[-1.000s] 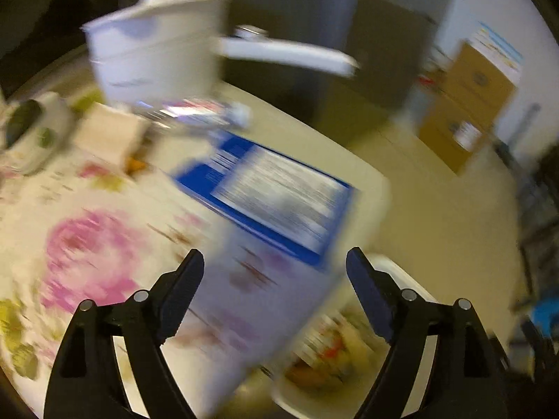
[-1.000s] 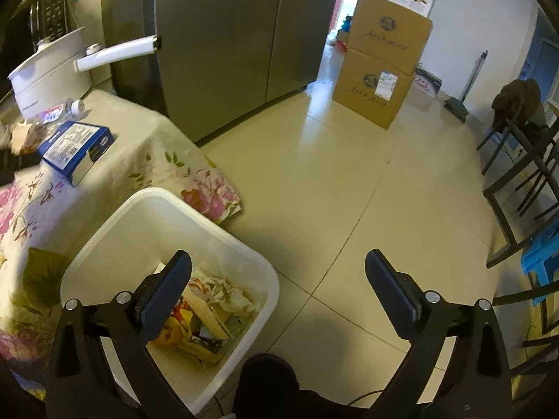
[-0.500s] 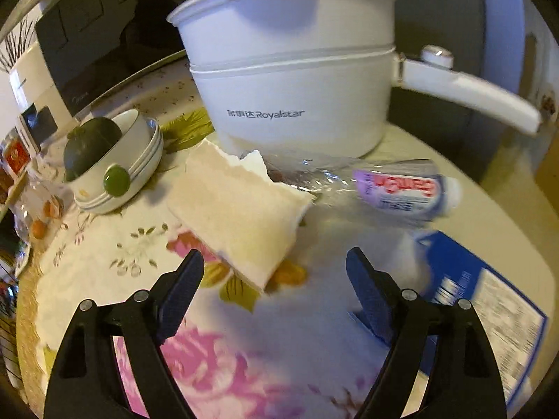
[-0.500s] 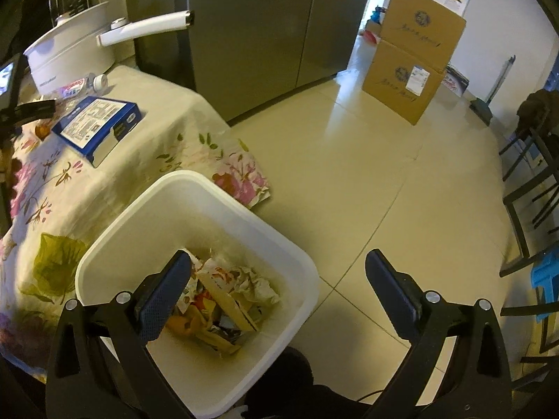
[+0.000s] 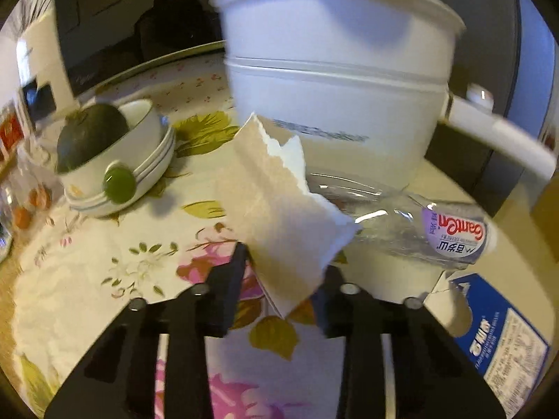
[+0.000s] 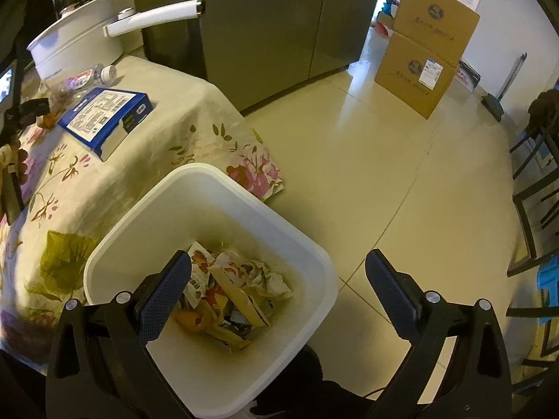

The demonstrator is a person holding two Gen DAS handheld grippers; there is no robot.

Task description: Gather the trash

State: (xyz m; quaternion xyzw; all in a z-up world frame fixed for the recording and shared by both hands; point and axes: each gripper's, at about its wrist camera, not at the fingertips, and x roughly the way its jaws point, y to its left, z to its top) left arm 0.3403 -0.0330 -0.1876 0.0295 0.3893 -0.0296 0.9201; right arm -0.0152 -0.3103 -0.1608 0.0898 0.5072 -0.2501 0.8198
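Observation:
In the left wrist view, a torn beige paper bag (image 5: 279, 209) lies on the floral tablecloth, its near end between my left gripper's (image 5: 284, 272) narrowed fingers. A crushed clear plastic bottle (image 5: 419, 223) lies behind it, and a blue box (image 5: 503, 328) lies to the right. In the right wrist view, my right gripper (image 6: 276, 293) is open and empty above a white bin (image 6: 307, 262) holding crumpled wrappers (image 6: 230, 296). The blue box (image 6: 104, 118) and the bottle (image 6: 84, 78) lie on the table.
A white electric pot (image 5: 335, 80) with a long handle stands behind the bag. A white bowl (image 5: 118, 164) with a dark green fruit sits to the left. In the right wrist view are a grey fridge (image 6: 265, 21), cardboard boxes (image 6: 426, 52) and dark chairs (image 6: 538, 188).
My left gripper has swung from the blue box to the paper bag, moved in and closed around its near end. The right gripper has drifted over the bin, still open.

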